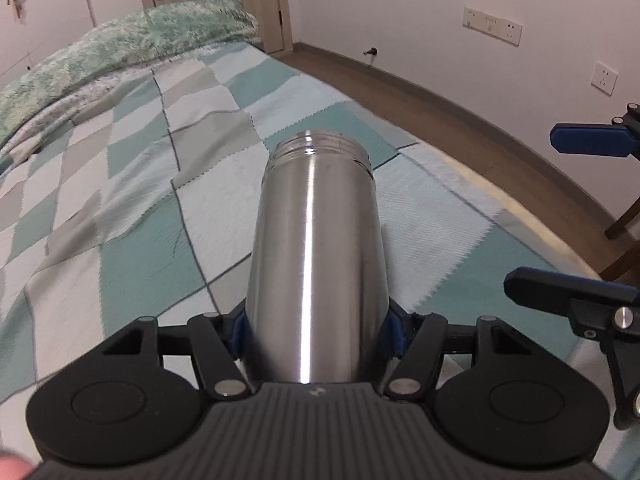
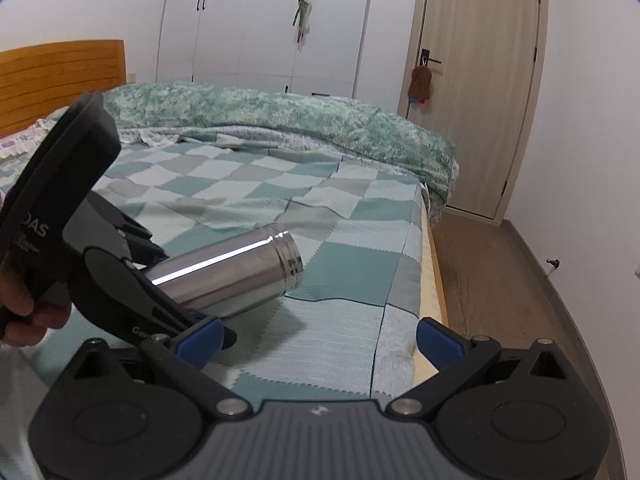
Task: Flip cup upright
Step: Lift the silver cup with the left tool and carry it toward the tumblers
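Observation:
A stainless steel cup (image 1: 314, 248) is held on its side, its threaded open mouth pointing away from the left camera, over the checked bedspread (image 1: 132, 184). My left gripper (image 1: 314, 332) is shut on the cup near its base; blue pads press both sides. In the right wrist view the cup (image 2: 236, 276) lies tilted, mouth to the right, with the left gripper's body (image 2: 100, 276) around its base. My right gripper (image 2: 320, 340) is open and empty, in front of the cup and apart from it. Its fingers (image 1: 588, 144) show at the right edge of the left wrist view.
A rolled green quilt (image 2: 280, 120) lies across the far side of the bed. The bed's edge (image 2: 430, 264) runs on the right, with wood floor (image 2: 500, 280) beyond. A door (image 2: 480, 80) and white wardrobes (image 2: 260, 20) stand behind.

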A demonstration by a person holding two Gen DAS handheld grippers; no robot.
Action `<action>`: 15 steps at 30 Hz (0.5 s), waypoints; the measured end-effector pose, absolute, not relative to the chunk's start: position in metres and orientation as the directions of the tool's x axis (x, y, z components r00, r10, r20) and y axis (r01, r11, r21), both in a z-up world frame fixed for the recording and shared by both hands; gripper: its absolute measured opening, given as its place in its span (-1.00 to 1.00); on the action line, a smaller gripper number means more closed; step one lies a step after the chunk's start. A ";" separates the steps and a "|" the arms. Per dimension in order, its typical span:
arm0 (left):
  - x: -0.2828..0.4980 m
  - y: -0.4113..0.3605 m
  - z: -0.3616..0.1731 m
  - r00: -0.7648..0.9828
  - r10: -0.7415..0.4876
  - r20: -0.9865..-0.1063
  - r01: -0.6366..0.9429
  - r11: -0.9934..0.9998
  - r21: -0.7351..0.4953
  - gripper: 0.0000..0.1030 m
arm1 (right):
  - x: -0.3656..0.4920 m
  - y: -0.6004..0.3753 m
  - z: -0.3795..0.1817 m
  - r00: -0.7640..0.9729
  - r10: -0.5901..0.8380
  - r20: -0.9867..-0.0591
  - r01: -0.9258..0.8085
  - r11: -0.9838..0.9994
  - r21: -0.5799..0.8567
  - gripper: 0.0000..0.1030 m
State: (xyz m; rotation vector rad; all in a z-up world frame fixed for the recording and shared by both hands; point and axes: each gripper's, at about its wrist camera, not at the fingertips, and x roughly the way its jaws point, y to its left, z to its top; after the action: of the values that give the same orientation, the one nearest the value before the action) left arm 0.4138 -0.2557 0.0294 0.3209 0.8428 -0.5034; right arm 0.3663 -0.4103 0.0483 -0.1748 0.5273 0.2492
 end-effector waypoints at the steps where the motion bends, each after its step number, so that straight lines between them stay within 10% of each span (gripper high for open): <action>1: 0.406 -0.254 0.034 0.567 -0.294 -0.769 0.535 0.842 0.072 0.23 | 0.360 -0.409 0.053 0.838 0.188 -0.513 -0.277 0.955 -0.103 1.00; 15: 0.265 -0.189 0.051 0.602 -0.241 -0.762 0.315 0.948 -0.051 0.23 | 0.238 -0.379 0.086 0.836 0.208 -0.507 -0.287 0.954 -0.082 1.00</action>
State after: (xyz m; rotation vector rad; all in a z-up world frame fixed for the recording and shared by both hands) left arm 0.2651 -0.1891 0.0507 0.0921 0.8676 -0.3224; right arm 0.2380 -0.3789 0.0858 -0.1576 0.5176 0.2635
